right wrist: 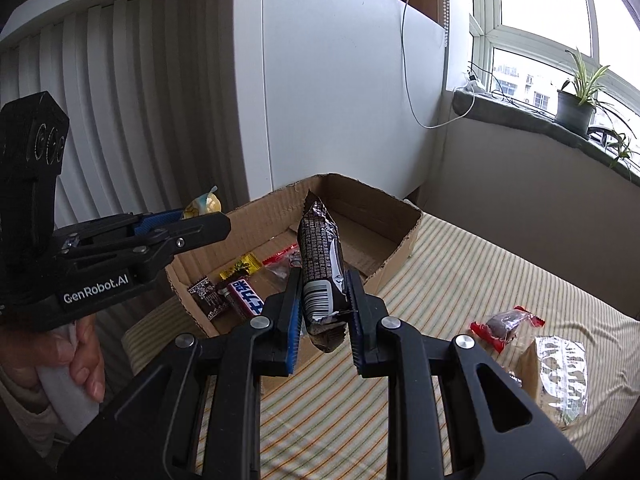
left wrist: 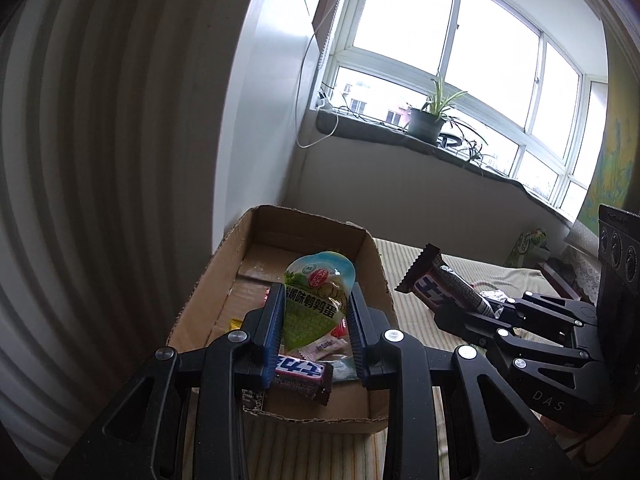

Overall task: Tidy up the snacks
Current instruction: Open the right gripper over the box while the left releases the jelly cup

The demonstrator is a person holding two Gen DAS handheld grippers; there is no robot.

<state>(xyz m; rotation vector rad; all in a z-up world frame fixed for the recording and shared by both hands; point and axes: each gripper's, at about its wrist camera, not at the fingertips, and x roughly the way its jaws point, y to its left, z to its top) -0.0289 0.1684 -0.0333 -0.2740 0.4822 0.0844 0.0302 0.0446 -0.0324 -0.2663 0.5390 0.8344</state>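
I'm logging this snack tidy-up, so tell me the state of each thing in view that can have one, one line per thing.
Left gripper: shut on the green pouch.
Green pouch: held upright over the box.
Right gripper: shut on the dark snack bar.
Dark snack bar: held upright, sealed.
Cardboard box: open-topped, several snacks inside.
Red-wrapped candy: lying loose on the striped cloth.
Window: looks closed.

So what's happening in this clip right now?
A person is sorting snacks into a cardboard box on a striped cloth. The left claw grips a green pouch over the box; the right claw grips a dark chocolate bar beside it. Several snacks already lie in the box; a red-wrapped candy is on the cloth.
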